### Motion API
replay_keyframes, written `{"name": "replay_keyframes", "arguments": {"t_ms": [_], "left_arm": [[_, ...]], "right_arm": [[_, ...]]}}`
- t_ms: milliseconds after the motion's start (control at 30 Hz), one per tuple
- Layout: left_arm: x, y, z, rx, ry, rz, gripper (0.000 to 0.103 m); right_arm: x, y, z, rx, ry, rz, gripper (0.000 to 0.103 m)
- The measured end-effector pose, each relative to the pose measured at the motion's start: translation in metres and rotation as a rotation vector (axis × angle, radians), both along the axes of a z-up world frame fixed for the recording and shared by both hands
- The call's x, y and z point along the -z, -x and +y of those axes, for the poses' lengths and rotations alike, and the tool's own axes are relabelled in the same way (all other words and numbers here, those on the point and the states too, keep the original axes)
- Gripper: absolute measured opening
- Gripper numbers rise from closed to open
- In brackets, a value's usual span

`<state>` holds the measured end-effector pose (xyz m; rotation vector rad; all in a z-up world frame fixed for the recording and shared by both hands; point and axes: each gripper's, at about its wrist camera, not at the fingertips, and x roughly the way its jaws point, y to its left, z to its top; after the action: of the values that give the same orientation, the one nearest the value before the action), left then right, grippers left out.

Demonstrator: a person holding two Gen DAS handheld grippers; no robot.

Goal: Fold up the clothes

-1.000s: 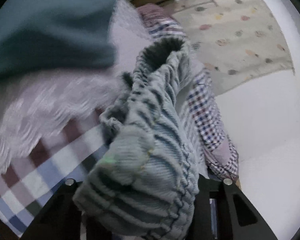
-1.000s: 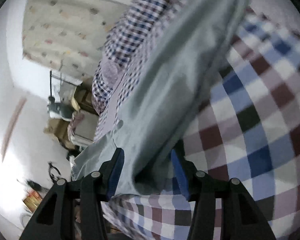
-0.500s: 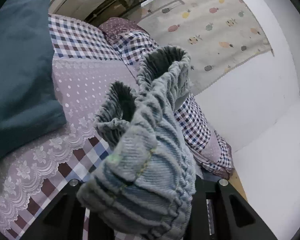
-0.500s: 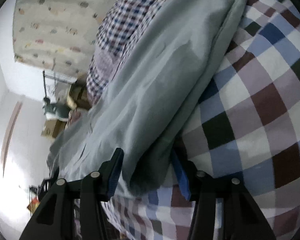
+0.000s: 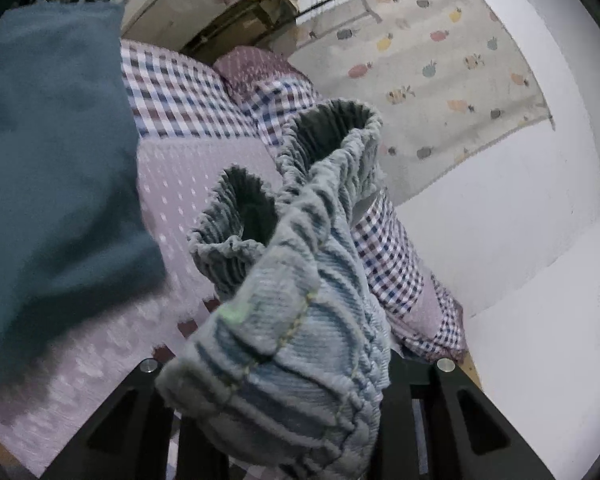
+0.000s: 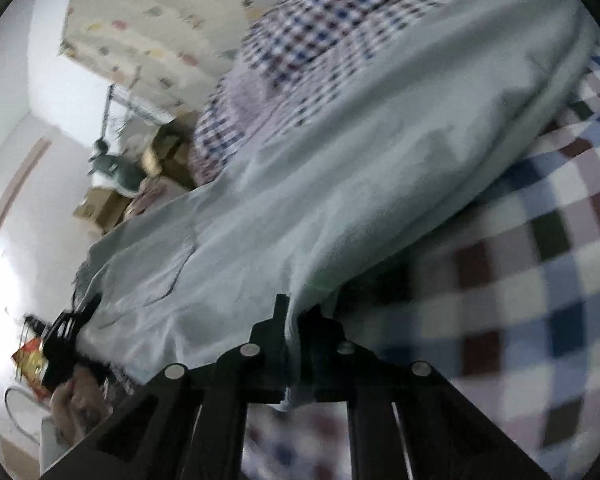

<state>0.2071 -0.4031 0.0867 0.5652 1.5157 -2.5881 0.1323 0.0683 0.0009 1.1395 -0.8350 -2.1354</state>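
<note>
A pale blue-grey garment lies stretched over the checked bed. Its ribbed elastic waistband [image 5: 300,280] is bunched up between the fingers of my left gripper [image 5: 284,380], which is shut on it and holds it above the bed; the fingertips are hidden by the cloth. In the right wrist view the smooth body of the garment [image 6: 340,180] runs away to the upper right. My right gripper [image 6: 296,320] is shut on its near edge, with a thin fold pinched between the pads. At the far left a black gripper [image 6: 60,332] with a hand [image 6: 72,396] below it is at the garment's other end.
A dark teal cloth [image 5: 52,160] fills the left of the left wrist view. The bed carries a large-check sheet [image 6: 520,320] and a small-check quilt [image 5: 172,92]. A fruit-print curtain [image 5: 440,68] hangs on the white wall behind. Cardboard boxes [image 6: 100,208] stand past the bed.
My right gripper's jaws have gone from wide apart around the garment's edge to shut on it. My left gripper has risen with the waistband, so more of the bed and wall shows.
</note>
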Motion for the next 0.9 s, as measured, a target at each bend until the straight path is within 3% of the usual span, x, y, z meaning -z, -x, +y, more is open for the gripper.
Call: {"name": "replay_keyframes", "arguments": {"t_ms": [133,233,333,433,500,567,633,800,900], "left_arm": [[-0.023,-0.04,-0.046,-0.07,0.024,0.011,0.028],[-0.026,-0.064,-0.081,-0.151,0.052,-0.021,0.028],[-0.008,-0.075,-0.112,-0.213,0.072,-0.112,0.028],[0.026,-0.073,-0.126,-0.214,0.059,-0.214,0.028],[0.041,-0.073,-0.13,-0.217,0.048,-0.252,0.031],[0.054,-0.078,-0.136,-0.222,0.015,-0.258,0.035],[0.062,-0.083,-0.138,-0.22,-0.011,-0.272,0.042],[0.061,-0.102,-0.135,-0.206,0.0,-0.306,0.064],[0.049,-0.123,-0.13,-0.261,0.028,-0.303,0.076]], "right_arm": [[-0.016,-0.046,-0.045,-0.079,0.036,0.011,0.006],[-0.008,-0.071,-0.089,-0.18,0.037,-0.034,0.01],[0.003,-0.085,-0.124,-0.311,-0.05,-0.054,0.013],[0.004,-0.087,-0.119,-0.355,-0.145,-0.044,0.014],[0.001,-0.079,-0.101,-0.358,-0.172,-0.024,0.019],[-0.003,-0.07,-0.079,-0.347,-0.179,-0.002,0.037],[-0.01,-0.051,-0.047,-0.288,-0.166,0.028,0.046],[-0.03,0.001,0.053,-0.04,-0.177,0.116,0.05],[-0.037,0.017,0.129,0.158,-0.214,0.18,0.052]]}}
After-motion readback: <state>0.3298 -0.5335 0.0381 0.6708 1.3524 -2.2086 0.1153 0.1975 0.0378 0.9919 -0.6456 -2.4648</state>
